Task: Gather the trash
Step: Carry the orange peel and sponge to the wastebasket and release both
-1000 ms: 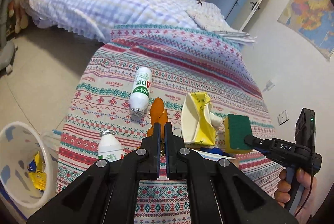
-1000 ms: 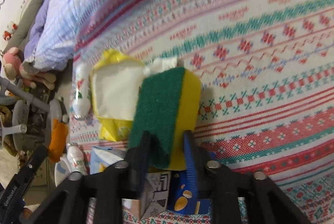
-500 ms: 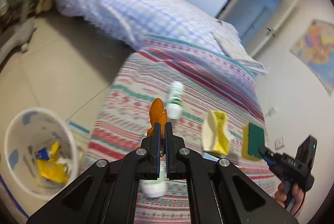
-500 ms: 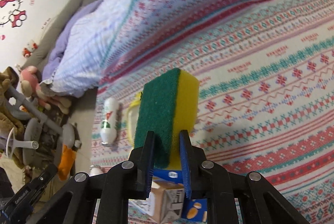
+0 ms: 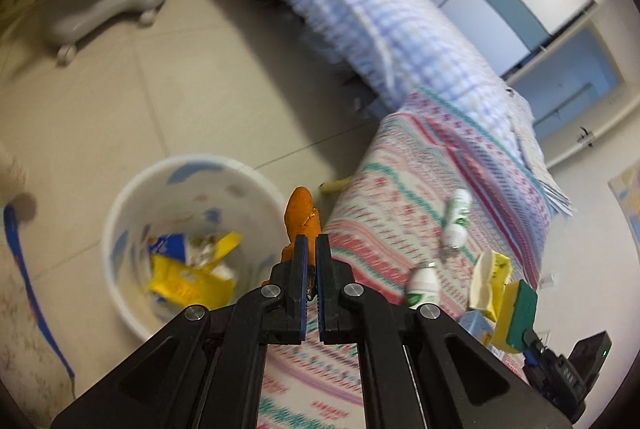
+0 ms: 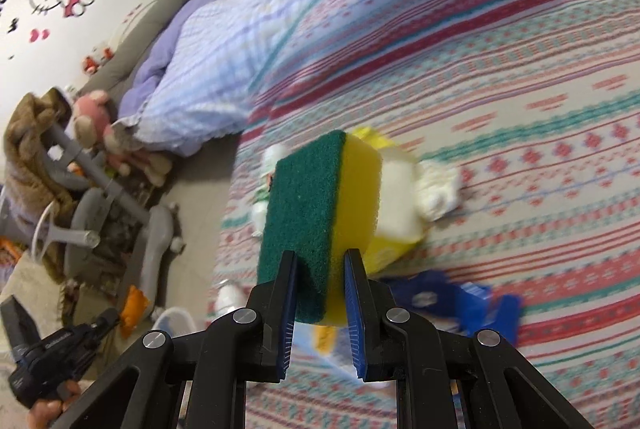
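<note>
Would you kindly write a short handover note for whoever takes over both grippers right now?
Left gripper: shut on the orange peel, held at the rim of the white bin.
Right gripper: shut on the green-and-yellow sponge, lifted above the patterned blanket.
Done: yellow wrappers already in the bin.
Left: drop the peel, then the sponge; two small white bottles, a yellow carton and blue packaging remain on the blanket.
</note>
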`<state>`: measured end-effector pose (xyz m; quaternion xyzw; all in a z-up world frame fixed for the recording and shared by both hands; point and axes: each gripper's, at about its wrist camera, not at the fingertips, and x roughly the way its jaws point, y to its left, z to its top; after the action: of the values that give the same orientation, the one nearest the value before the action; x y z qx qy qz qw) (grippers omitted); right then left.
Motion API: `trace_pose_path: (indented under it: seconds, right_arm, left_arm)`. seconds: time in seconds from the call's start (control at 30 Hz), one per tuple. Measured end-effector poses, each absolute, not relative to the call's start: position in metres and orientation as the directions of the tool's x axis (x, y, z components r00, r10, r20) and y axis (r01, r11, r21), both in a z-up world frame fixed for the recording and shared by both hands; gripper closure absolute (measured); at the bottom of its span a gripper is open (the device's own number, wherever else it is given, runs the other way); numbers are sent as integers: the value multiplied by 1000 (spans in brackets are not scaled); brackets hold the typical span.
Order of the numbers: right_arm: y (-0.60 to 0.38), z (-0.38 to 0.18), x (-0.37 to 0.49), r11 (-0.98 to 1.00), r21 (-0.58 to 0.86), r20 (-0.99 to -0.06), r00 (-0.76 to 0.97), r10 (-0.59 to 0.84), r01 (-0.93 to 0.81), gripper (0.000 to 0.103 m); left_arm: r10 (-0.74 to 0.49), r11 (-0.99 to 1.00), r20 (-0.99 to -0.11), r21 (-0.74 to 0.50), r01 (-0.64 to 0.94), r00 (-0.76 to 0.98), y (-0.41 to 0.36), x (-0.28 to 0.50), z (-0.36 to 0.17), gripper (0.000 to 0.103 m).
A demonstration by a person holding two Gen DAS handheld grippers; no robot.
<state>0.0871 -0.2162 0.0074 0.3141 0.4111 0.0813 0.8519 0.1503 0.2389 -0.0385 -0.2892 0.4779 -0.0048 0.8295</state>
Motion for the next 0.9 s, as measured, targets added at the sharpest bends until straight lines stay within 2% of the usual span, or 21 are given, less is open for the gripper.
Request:
trace_pose_path:
  seconds: [0.37,0.4,0.5,0.53,0.9]
  right_arm:
    - [-120,-11,92,792,609,-659,534,529,-33,83]
    - [-109,-12,92,797,602,-662,525,535,-53,83]
    - [-85,-15,91,805,586,-670,503,546,-93,83]
    - [-80,-17,91,807,582,-673,497,548,-101,83]
    - [-11,-35,98,823,533,-708,429,561,-197,83]
  left_arm:
    - [-287,773,-816,-507,-382,502,275,152,-66,98]
    - [-294,767,-821,-508,-392,489,277,154,-68,93]
    - [-300,736,-821,-523,-429,486,284,152,-71,64]
    - [-306,724,-810,-540,-430,501,287,150,-69,61]
    - [-207,682,-789,-541,-493,579,318,132,-51,61]
